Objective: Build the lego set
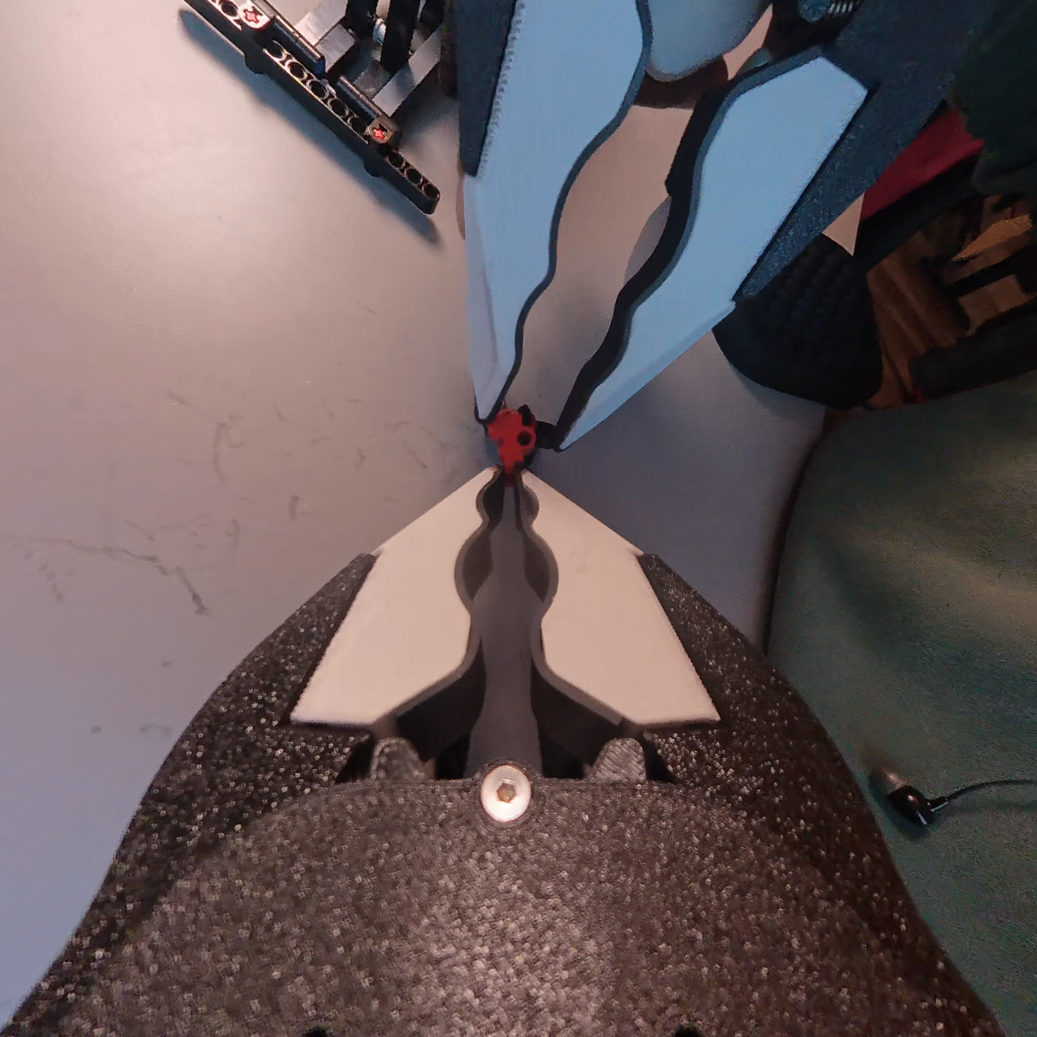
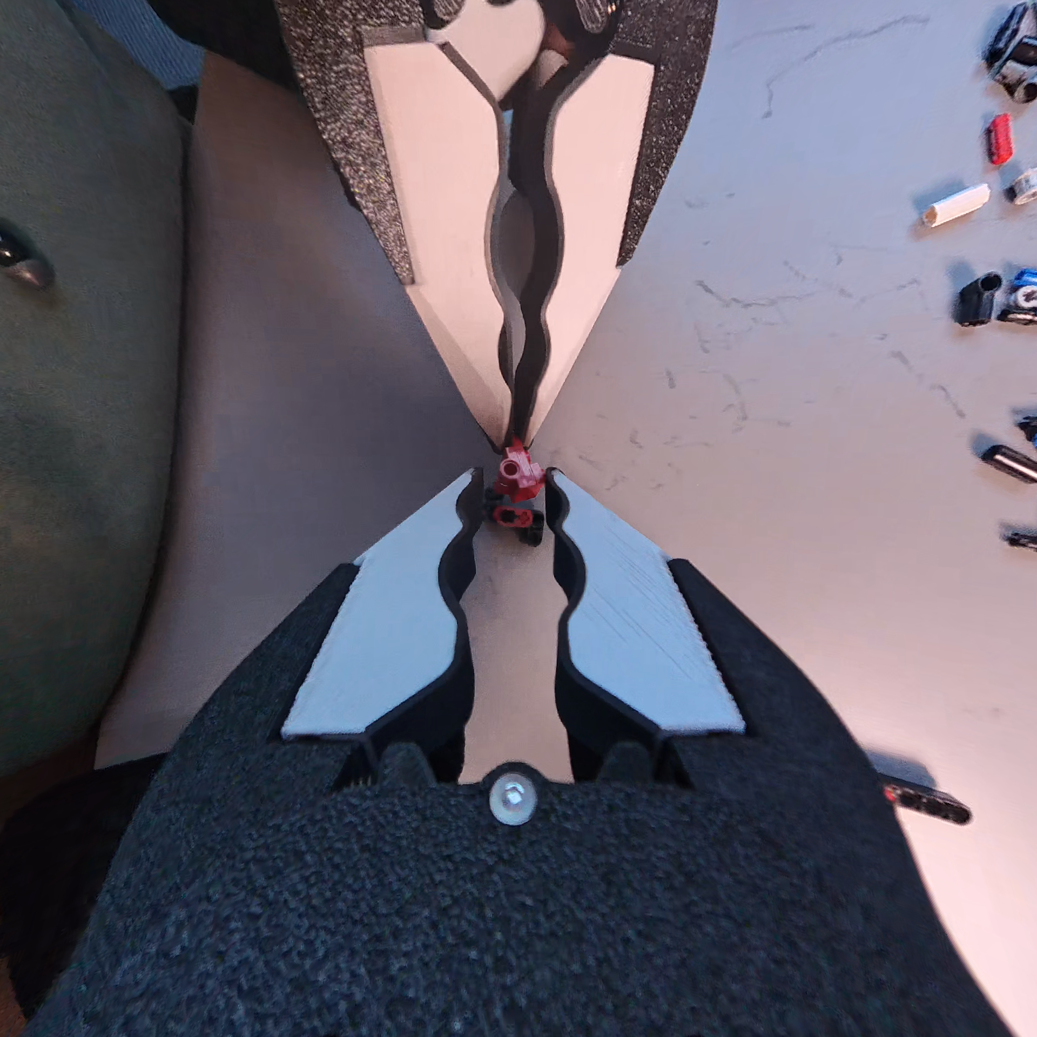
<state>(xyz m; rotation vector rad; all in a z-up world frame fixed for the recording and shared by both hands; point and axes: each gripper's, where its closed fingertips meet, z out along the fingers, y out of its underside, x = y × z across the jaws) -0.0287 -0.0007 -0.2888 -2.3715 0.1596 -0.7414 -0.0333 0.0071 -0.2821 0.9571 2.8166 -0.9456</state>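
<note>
A small red lego piece (image 1: pixel 505 432) hangs above the grey table between both grippers, which meet tip to tip. My left gripper (image 1: pixel 508 474) is shut on its lower stub. In the right wrist view it comes down from the top (image 2: pixel 516 440) and pinches the top of the red piece (image 2: pixel 519 480). My right gripper (image 2: pixel 513 476) stands narrowly apart, its fingers close against both sides of a small red-and-black connector (image 2: pixel 513 517) joined under the red piece. In the left wrist view the right gripper (image 1: pixel 519 429) reaches in from the top.
A long black beam assembly with red pins (image 1: pixel 336 106) lies at the far left. Loose pieces lie along the right: a white tube (image 2: pixel 957 212), a red piece (image 2: pixel 1000 138), black connectors (image 2: pixel 979 297), a black beam (image 2: pixel 926 797). A green cushion (image 1: pixel 898 617) borders the table edge. Less than 4 cm separates the two grippers' tips.
</note>
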